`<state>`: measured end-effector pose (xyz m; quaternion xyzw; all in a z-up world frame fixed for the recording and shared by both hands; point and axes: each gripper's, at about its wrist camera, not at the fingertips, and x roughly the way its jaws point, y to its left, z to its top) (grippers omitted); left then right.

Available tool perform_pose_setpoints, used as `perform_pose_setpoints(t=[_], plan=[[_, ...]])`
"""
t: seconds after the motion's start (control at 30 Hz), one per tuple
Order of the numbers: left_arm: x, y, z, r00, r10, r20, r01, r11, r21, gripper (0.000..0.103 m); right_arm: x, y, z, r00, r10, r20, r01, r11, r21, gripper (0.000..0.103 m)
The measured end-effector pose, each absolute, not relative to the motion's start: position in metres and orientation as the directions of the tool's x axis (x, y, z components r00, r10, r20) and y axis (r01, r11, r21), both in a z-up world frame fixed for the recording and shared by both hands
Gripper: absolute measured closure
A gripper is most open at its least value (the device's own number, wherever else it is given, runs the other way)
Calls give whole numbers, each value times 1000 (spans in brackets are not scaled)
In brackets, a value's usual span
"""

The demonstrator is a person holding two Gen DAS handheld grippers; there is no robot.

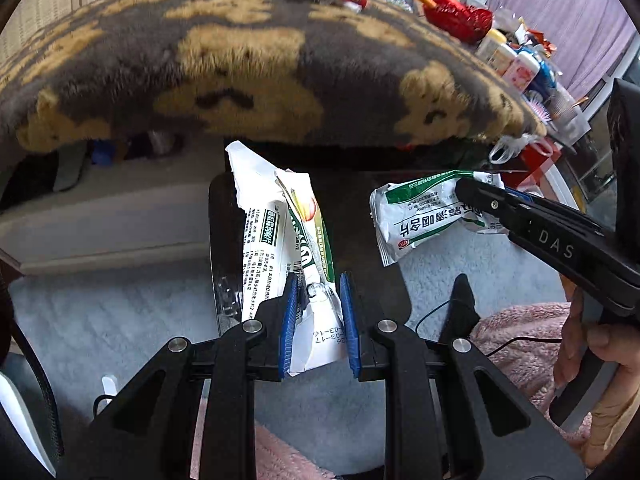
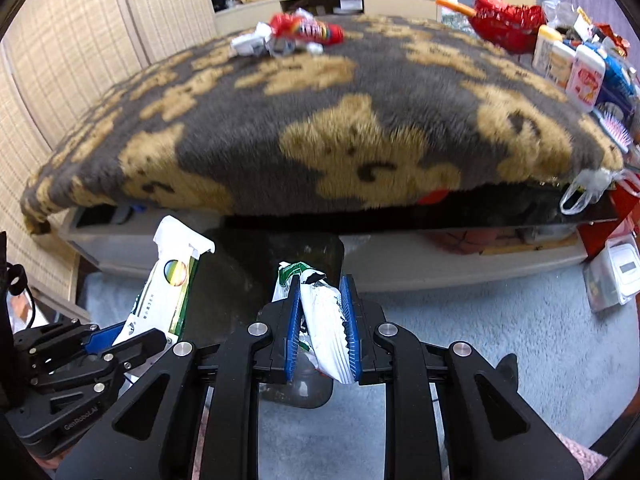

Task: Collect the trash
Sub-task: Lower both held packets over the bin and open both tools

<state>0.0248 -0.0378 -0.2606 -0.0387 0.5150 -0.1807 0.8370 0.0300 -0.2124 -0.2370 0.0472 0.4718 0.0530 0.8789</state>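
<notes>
Left gripper [image 1: 319, 280]: pinching crumpled white-and-green paper wrappers [image 1: 280, 216] between blue ribbed pads.
Right gripper [image 2: 320, 284]: pinching creased white-and-green foil sachet [image 2: 326, 316].

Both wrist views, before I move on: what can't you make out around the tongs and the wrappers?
- Bin under the wrappers: dark container shows only a bare wall; its inside is unreadable, right wrist view.
- Left tongs: how many wrappers they hold; sheets overlap.
- Right tongs: print on the crumpled sachet, covered by pads.
- Red wrapper on the blanket: blurred.
</notes>
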Motion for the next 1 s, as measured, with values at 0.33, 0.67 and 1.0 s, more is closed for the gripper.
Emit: perform_pose_setpoints(t=[0.33,0.67,1.0], plan=[[50,-42,-298,337,-341,-878,246,932,-267,83,50,-201,-273,477,174,-861,-65,984,163,82],[62,-41,-307,316,-339,-886,229,934,-275,80,69,-196,-284,451,205,-869,-54,978,202,67],[53,-33,-282,380,-296,-876,227,948,-222,30,66,-210,-275,455,221,-863,-8,970,244,16]])
